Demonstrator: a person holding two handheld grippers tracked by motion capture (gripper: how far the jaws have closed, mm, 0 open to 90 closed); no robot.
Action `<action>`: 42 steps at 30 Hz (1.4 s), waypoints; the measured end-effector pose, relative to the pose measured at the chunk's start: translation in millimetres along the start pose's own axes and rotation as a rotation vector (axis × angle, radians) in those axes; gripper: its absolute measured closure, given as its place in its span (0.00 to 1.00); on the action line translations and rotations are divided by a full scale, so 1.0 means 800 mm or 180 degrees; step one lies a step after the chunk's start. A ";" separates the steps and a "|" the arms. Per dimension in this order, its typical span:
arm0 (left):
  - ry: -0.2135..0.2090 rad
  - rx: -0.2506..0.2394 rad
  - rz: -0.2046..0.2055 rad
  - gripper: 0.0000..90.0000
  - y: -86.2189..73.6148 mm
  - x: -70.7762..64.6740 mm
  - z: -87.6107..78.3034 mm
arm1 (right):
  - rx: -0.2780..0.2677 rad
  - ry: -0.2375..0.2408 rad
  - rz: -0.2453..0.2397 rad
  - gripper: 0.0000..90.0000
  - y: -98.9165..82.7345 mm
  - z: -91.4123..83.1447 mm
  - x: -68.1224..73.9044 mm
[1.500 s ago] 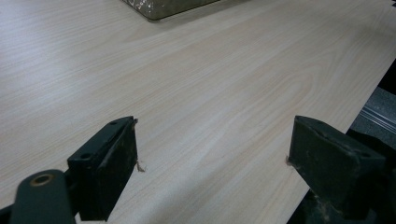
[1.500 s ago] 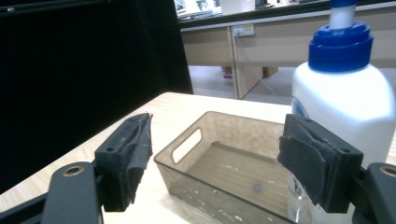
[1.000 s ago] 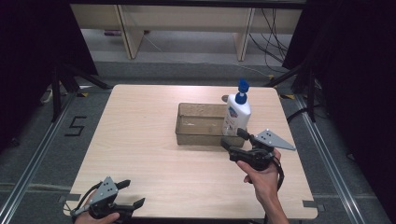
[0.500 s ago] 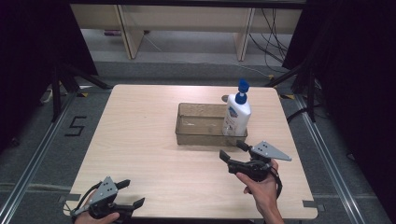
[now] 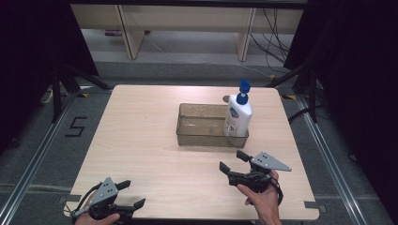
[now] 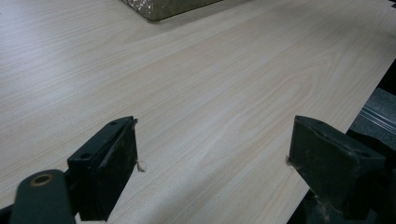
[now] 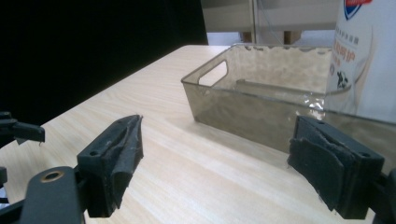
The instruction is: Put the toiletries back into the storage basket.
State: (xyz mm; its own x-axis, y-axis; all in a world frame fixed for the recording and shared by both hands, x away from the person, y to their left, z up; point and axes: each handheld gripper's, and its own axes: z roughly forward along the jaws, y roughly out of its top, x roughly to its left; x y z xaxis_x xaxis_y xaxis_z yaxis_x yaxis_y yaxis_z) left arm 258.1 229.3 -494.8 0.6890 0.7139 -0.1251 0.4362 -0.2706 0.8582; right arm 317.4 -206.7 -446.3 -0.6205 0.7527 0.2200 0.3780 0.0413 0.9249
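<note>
The white pump bottle with the blue cap (image 5: 238, 117) is standing upright inside the clear plastic bin (image 5: 202, 136), at the bin's right end, and nothing is touching it. It is leaning on no wall as far as I can tell, so it seems to be placed there on purpose.

The right gripper (image 5: 234, 161) is hanging just in front of the bin, well apart from the bottle, with its jaws wide apart and nothing between them; the jaws have just been opening. In the right gripper view the two pads (image 7: 122, 154) are standing far from each other over bare wood, and the bin wall (image 7: 243, 109) is lying ahead. I judge that the hand is drawing away after the bottle's release.

The left gripper (image 5: 133, 194) is resting near the front left corner of the wooden table (image 5: 141, 140), with jaws also apart and empty (image 6: 212, 154). It is probably waiting there so that it is not disturbing the other hand.
</note>
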 end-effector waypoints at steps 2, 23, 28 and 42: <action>0.0000 0.0001 0.0003 0.16 0.000 0.000 0.000 | 0.0020 -0.0003 0.0061 0.19 -0.005 -0.003 0.002; -0.0009 0.0016 0.0025 0.16 0.000 0.000 0.000 | 0.0129 -0.0014 -0.0012 0.17 -0.035 -0.015 0.013; -0.0014 0.0009 0.0021 0.16 0.000 -0.001 0.001 | 0.0210 -0.0005 0.0043 0.17 -0.042 -0.019 0.016; -0.0029 0.0031 0.0044 0.16 -0.001 -0.001 0.002 | 0.0324 -0.0002 0.0092 0.17 -0.053 -0.028 0.017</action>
State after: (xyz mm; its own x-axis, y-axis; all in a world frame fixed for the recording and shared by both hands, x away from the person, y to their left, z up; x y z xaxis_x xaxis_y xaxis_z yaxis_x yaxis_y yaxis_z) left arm 257.9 227.6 -495.9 0.7003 0.7041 -0.1177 0.4322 -0.2869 0.8549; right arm 277.7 -213.0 -475.9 -0.6078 0.7551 0.2458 0.4636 0.0861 0.8818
